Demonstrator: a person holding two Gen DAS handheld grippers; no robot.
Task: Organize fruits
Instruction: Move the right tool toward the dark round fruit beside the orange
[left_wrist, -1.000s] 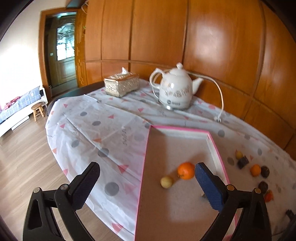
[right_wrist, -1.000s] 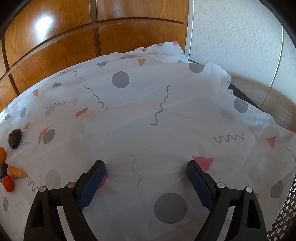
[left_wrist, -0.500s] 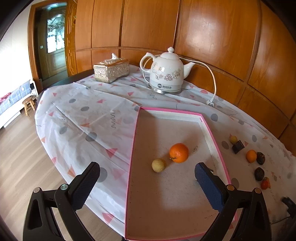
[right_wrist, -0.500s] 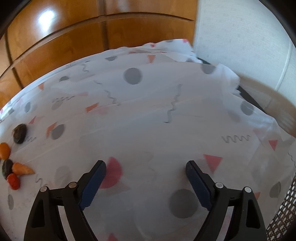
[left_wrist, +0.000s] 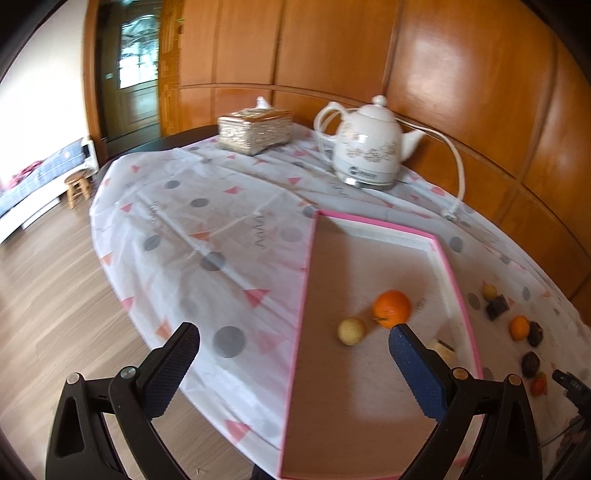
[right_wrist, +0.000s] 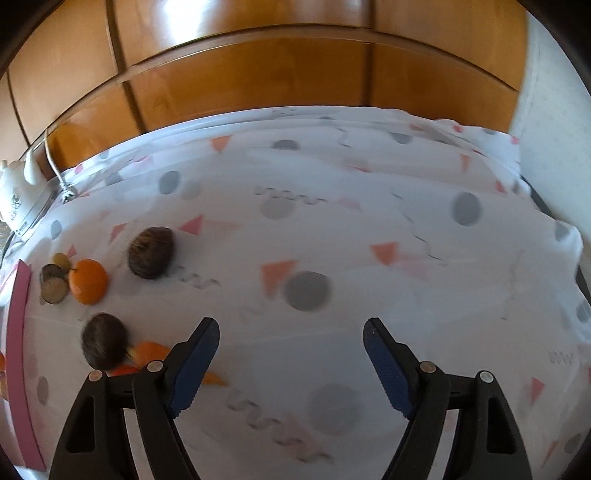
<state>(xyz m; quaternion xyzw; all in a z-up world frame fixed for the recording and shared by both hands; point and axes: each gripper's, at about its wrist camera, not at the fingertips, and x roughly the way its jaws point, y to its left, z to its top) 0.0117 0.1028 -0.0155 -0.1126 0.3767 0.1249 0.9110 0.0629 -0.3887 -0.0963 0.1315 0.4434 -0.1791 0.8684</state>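
The tray (left_wrist: 369, 387), a shallow rectangular board with a pink rim and a matt, speckled beige floor, is lying flat on the tablecloth (left_wrist: 207, 236), its long axis running from the near table edge away toward the kettle (left_wrist: 367, 149). Inside it an orange (left_wrist: 391, 308), round and glossy with a dimpled skin, is sitting just beside a smaller, pale yellow, smooth round fruit (left_wrist: 351, 331); whether the two are touching cannot be told. A pale block is partly hidden behind the left gripper's (left_wrist: 291, 363) right finger. That gripper is hanging above the tray's left rim with its ribbed blue pads spread wide and nothing between them. To the right of the tray, on the thin white cloth printed with grey dots and pink triangles, the loose fruits are lying in a cluster: a small orange (right_wrist: 88, 281), two dark, rough, rounded pieces (right_wrist: 150, 252) (right_wrist: 104, 341), cut brown discs (right_wrist: 54, 284), and an orange wedge-shaped piece (right_wrist: 149, 350) whose direction is too blurred to tell. The right gripper (right_wrist: 291, 363) is hovering over bare cloth just right of this cluster, its jaws closing yet standing well apart, with nothing between them. The kettle is glazed white ceramic with a floral band; beside it a woven, metallic tissue box (left_wrist: 255, 131) is standing against the polished wood panelling.
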